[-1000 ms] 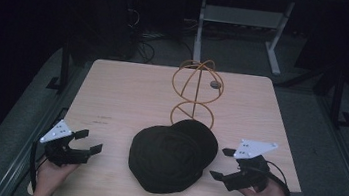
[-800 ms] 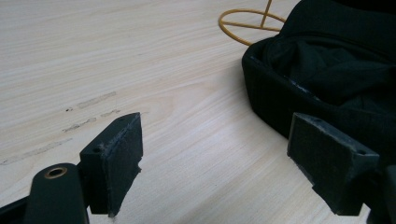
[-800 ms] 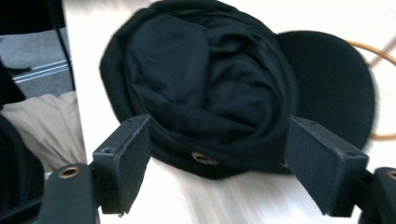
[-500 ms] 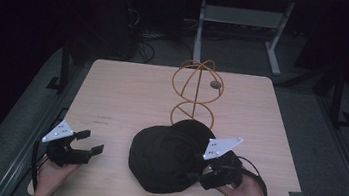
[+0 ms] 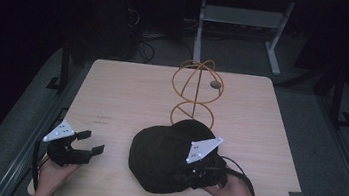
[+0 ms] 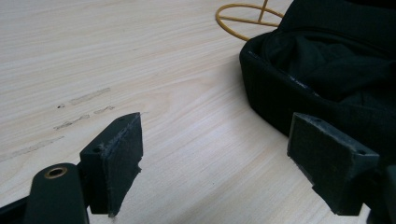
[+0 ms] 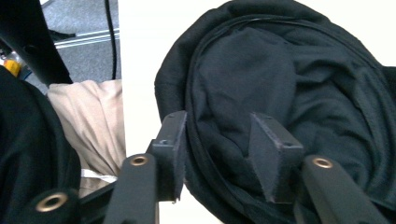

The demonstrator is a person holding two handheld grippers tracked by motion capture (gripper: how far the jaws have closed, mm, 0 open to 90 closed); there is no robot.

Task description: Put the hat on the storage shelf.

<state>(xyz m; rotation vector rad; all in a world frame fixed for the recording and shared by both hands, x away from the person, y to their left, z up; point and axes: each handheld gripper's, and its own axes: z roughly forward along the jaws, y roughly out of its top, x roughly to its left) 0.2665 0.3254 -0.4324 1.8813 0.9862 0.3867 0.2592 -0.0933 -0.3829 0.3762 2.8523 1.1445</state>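
The right gripper (image 5: 192, 173) is set at the near edge of the black cap (image 5: 166, 152); its jaws have just been closing, and the cap's rim is seen between them. Left of the cap, the left gripper (image 5: 94, 142) is held with jaws apart and nothing between them. Beyond the cap, touching its far edge, a wire stand (image 5: 195, 93) is placed on the table (image 5: 128, 92).

A plain black fabric cap (image 5: 168, 155) lies on a pale wooden table (image 5: 127, 97) of light beige with fine straight grain and a few faint grey scuff marks. The thin wire stand (image 5: 194, 93) is orange-yellow. The left gripper (image 5: 87, 146) and the right gripper (image 7: 217, 154) are matt black with brass-coloured rivets, each topped by a light grey three-cornered plate (image 5: 204, 149). The floor (image 5: 309, 129) is dull grey.
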